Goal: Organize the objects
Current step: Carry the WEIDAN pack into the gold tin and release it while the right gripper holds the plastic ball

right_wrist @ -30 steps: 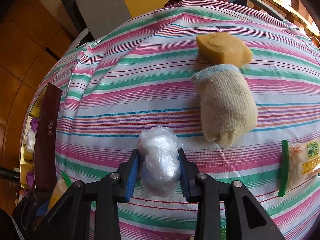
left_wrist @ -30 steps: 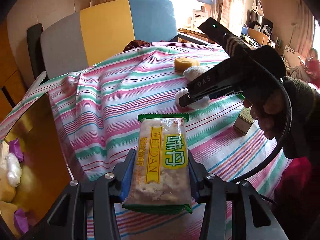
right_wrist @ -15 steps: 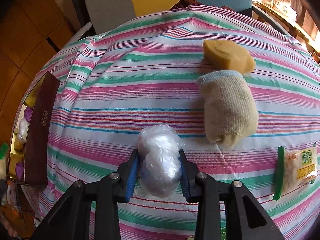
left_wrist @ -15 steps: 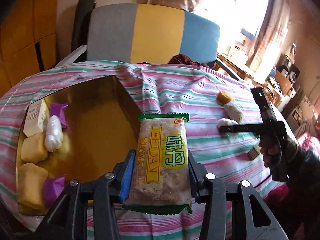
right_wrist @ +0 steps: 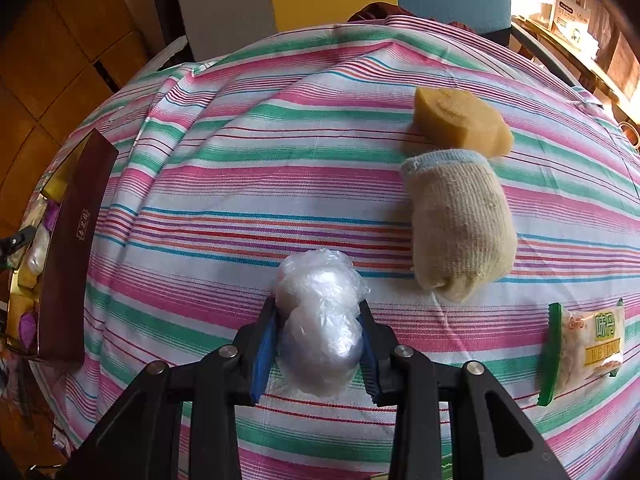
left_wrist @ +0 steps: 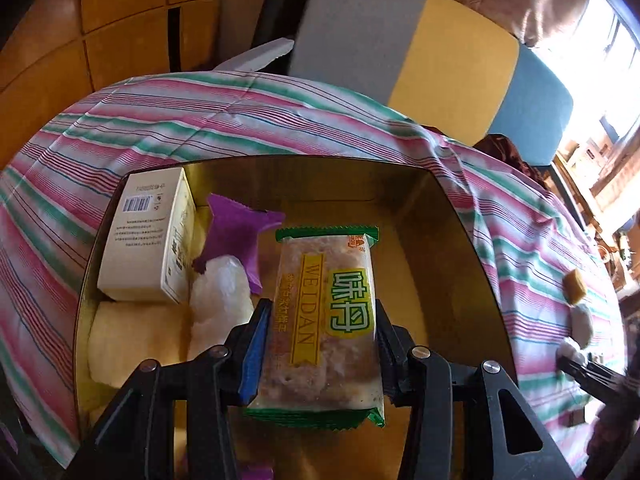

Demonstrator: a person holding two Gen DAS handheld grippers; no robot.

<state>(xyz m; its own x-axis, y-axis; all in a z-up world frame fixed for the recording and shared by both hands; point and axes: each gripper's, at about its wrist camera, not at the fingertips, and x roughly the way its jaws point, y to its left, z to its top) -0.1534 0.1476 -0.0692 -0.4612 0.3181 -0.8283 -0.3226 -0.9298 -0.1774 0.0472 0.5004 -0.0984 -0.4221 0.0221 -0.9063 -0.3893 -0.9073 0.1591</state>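
Left tool (left_wrist: 320,354) pinches the snack packet (left_wrist: 326,320) above the gold box (left_wrist: 452,240), next needing lowering and release, while the right tool (right_wrist: 318,346) grips a plastic-wrap ball (right_wrist: 320,320) on the table (right_wrist: 240,168).

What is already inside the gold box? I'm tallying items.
Inside the gold box: white carton, purple wrapper, plastic-wrapped ball, yellow sponges. The held cracker packet hides the middle.

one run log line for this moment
left gripper: shut on cracker pack, over gold box | right gripper: shut on plastic ball
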